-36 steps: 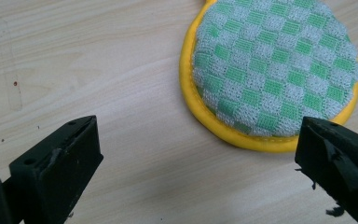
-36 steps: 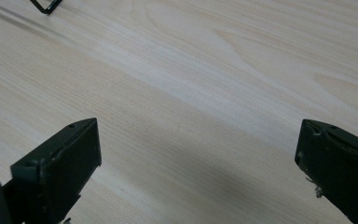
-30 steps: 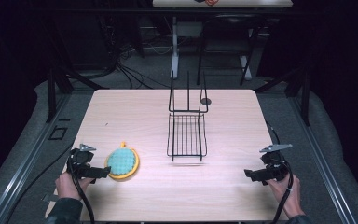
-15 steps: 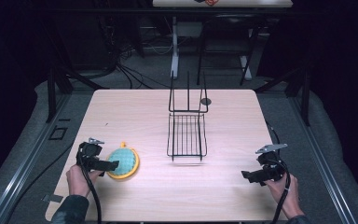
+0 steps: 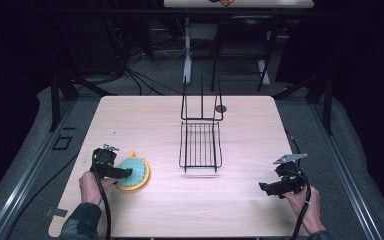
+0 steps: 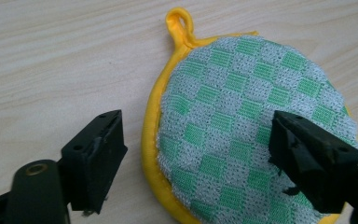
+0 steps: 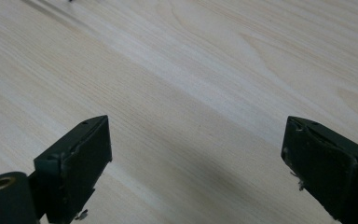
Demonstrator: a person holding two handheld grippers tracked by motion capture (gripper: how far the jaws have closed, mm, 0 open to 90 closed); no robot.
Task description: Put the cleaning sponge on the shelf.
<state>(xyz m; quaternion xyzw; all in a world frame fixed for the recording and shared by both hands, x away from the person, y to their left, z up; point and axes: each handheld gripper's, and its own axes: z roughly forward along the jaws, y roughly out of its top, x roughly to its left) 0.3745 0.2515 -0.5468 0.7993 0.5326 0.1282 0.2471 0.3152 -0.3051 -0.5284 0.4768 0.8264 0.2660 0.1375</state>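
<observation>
Left gripper [image 6: 193, 154], jaws just closing yet unclamped, straddles the checked pot holder [image 6: 254, 130], lower left; lifting remains.

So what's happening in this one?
A person at a wooden table holds a gripper in each hand. The left gripper is over a round pot holder with a green checked face and yellow rim. Its jaws have just been closing, one over the bare wood beside the yellow rim and one above the cloth, not yet pressing on it. The right gripper rests open over bare wood. A black wire rack stands mid-table.
</observation>
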